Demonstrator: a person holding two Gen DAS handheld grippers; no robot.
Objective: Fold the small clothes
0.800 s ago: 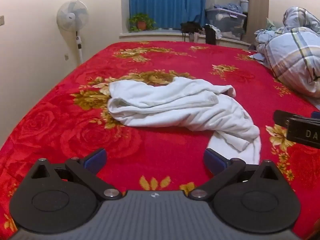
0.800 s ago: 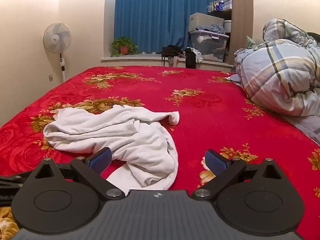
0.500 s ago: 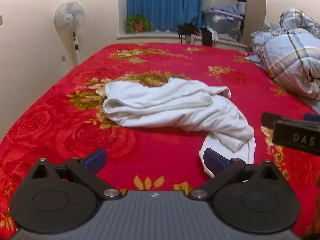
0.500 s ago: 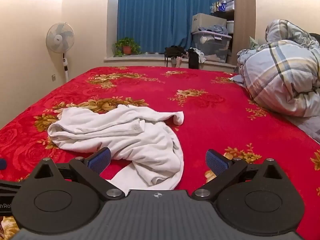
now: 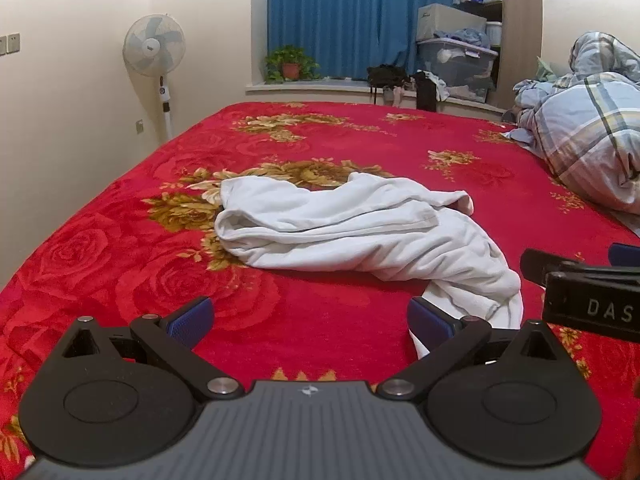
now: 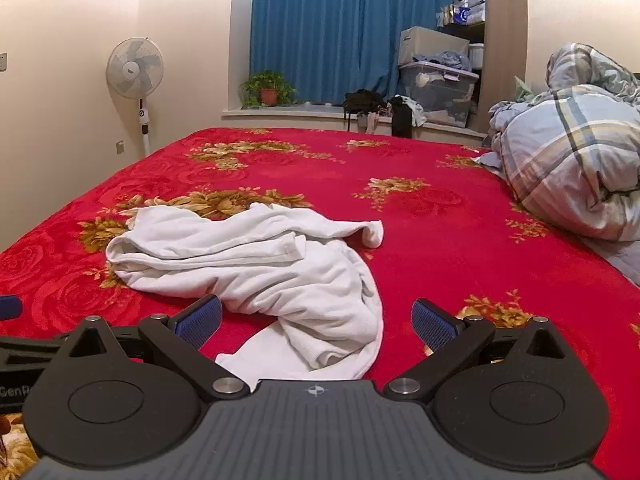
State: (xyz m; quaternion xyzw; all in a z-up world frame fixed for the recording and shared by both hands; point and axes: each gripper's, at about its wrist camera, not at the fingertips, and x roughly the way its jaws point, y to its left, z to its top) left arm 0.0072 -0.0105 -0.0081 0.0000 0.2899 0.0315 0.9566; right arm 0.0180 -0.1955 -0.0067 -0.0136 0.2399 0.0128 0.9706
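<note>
A wide bed under a red blanket (image 5: 360,140) patterned with gold flowers fills most of both views, with a bunched plaid quilt (image 6: 572,168) heaped along its right side and a blue curtain (image 5: 360,20), a standing fan (image 5: 154,46) and a potted plant (image 6: 268,90) by the wall beyond. A crumpled white garment (image 5: 352,232) lies unfolded on the blanket near the middle of the bed, its near end trailing toward both tools. The left gripper (image 5: 310,322) hovers low over bare blanket with its jaws spread wide and empty, its right finger just beside the cloth's trailing end, while the right gripper (image 6: 318,320) is likewise wide open and holds nothing, the tail of the garment lying between its fingers.
</note>
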